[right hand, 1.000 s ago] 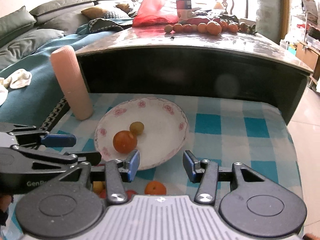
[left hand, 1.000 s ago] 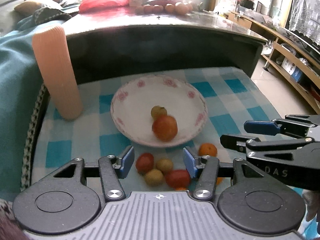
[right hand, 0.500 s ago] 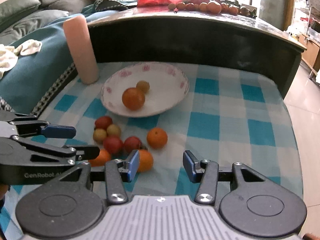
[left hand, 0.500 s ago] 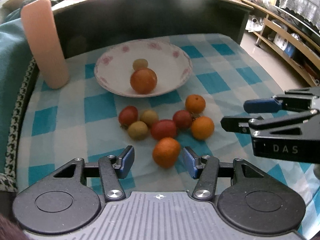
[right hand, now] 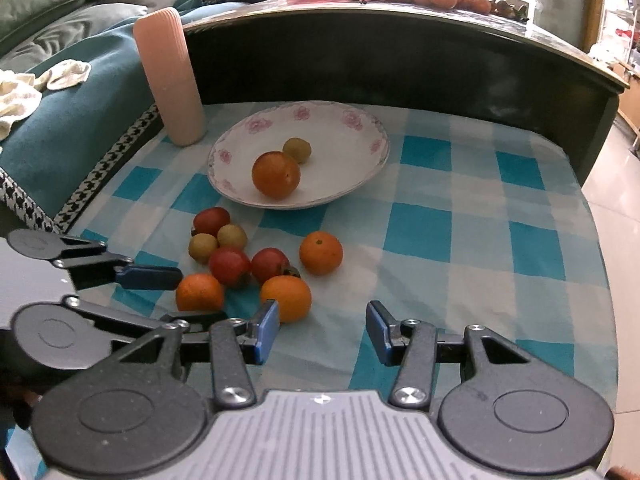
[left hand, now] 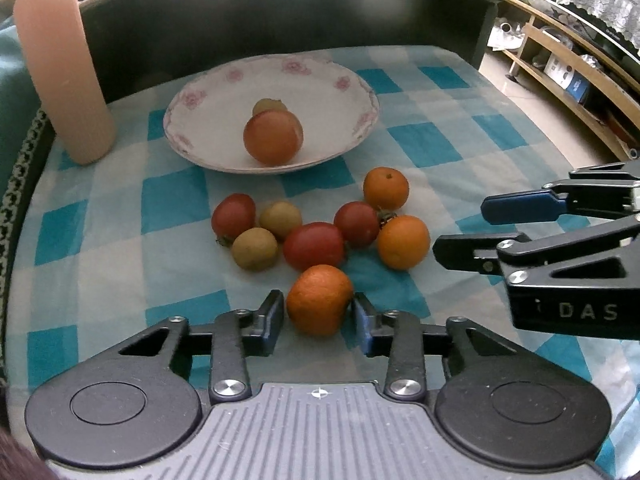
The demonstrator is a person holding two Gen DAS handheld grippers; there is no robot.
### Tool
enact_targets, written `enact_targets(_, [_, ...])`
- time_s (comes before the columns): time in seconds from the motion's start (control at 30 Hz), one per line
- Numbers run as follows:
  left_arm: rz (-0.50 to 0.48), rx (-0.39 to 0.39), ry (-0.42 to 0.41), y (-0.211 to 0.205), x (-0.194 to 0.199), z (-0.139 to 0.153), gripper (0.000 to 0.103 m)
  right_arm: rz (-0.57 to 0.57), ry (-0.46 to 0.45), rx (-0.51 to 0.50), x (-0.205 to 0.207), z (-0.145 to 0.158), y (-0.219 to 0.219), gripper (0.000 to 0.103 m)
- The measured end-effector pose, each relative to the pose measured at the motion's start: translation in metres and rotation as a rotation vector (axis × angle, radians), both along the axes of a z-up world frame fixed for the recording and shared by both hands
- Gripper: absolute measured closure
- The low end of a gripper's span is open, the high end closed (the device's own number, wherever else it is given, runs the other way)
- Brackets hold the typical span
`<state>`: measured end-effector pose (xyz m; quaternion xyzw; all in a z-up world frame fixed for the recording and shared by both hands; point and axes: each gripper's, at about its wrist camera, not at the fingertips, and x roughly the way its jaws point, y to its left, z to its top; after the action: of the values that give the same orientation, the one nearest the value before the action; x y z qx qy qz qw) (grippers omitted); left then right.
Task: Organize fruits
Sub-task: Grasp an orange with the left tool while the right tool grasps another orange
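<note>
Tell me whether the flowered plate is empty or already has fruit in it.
Not empty. The flowered plate holds two fruits: a large orange-red one near its front rim and a small yellow-green one right behind it. The rest lie on the checked cloth.

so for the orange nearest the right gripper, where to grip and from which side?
Take that orange across its widest middle, from above and the near side, the way the open right gripper already points. It is round, so any width works, but a red fruit touches its far side; keep the fingers off that.

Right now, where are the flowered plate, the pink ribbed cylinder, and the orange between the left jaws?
Flowered plate (left hand: pixel 340 80): left wrist view, far rim.
Pink ribbed cylinder (left hand: pixel 60 68): left wrist view, mid-side.
Orange (left hand: pixel 318 300): left wrist view, its centre.
</note>
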<state>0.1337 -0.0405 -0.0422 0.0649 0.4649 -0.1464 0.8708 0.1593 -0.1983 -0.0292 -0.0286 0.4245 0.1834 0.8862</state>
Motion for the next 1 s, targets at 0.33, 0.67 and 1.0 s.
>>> enact_targets(0.33, [0.000, -0.015, -0.007, 0.016, -0.009, 0.010, 0.062, 0.022, 0.015, -0.007, 0.004, -0.005, 0.003, 0.041])
enact_targets(0.67, [0.004, -0.008, 0.023, 0.025, -0.006, 0.003, 0.060, 0.096, 0.026, -0.029, 0.013, -0.017, 0.026, 0.041])
enact_targets(1.0, [-0.008, 0.004, 0.005, 0.026, -0.007, 0.001, 0.052, 0.089, 0.037, -0.044, 0.024, -0.026, 0.033, 0.042])
